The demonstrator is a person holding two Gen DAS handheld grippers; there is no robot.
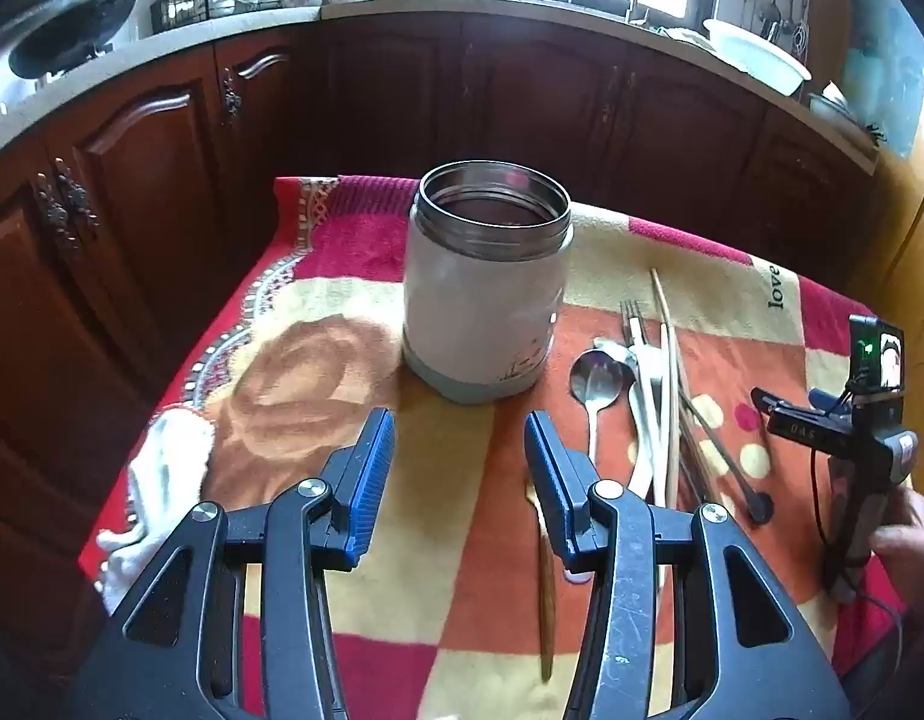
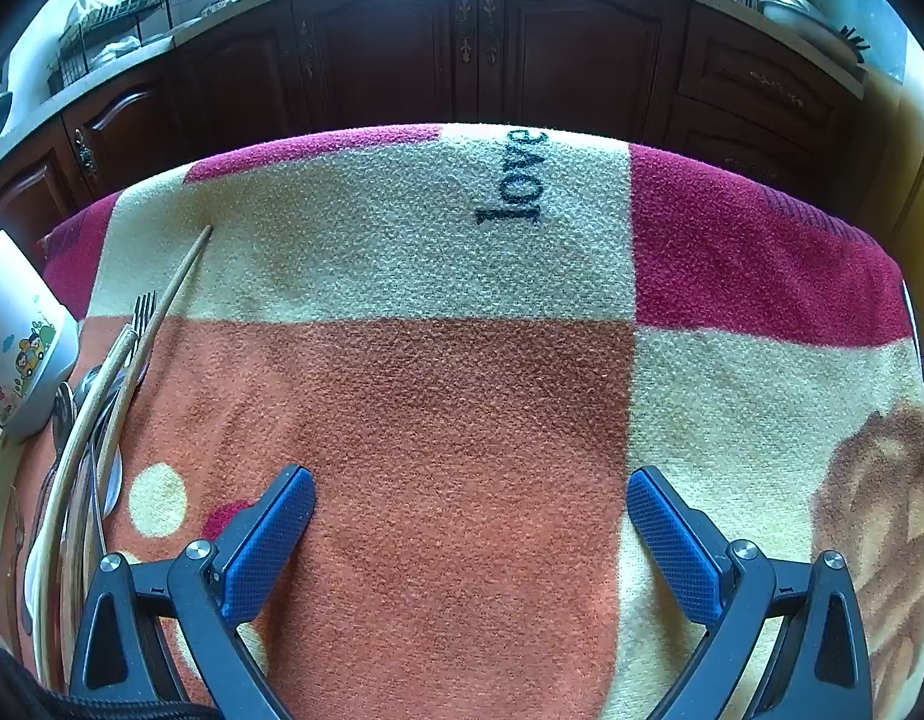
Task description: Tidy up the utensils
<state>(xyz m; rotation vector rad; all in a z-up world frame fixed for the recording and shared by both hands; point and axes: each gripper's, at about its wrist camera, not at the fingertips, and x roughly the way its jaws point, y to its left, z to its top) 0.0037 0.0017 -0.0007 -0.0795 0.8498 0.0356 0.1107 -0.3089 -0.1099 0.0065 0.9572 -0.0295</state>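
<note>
On the desk, left to right in the left wrist view: a white cloth (image 1: 162,480) bunched at the near left edge of the patterned blanket (image 1: 318,372); a jar (image 1: 486,282), upright, lid off, mouth open, nothing seen standing in it; just right of it the loose utensils (image 1: 648,396), lying flat in one overlapping bundle, comprising a metal spoon (image 1: 594,390) nearest the jar, a fork (image 1: 631,315), a white spoon (image 1: 645,420), pale chopsticks (image 1: 666,372) and a dark-handled piece (image 1: 726,462); a further wooden handle (image 1: 546,594) lies apart, nearer the camera. Left gripper (image 1: 459,474): fingers open, empty, held above the blanket, aimed between jar and bundle, touching neither. Right gripper (image 1: 834,438): at the far right in a hand (image 1: 906,534), beside the bundle. Right wrist view: jar (image 2: 18,354) at the left edge, utensils (image 2: 96,420) beside it, then bare blanket (image 2: 462,408); right gripper (image 2: 471,531) with fingers wide open, empty, over the orange square, well clear of the bundle. Progress, as judged: no piece gathered or placed, the jar apparently the intended holder; the whole sort remains, namely picking each piece from the bundle and standing it in the jar.
</note>
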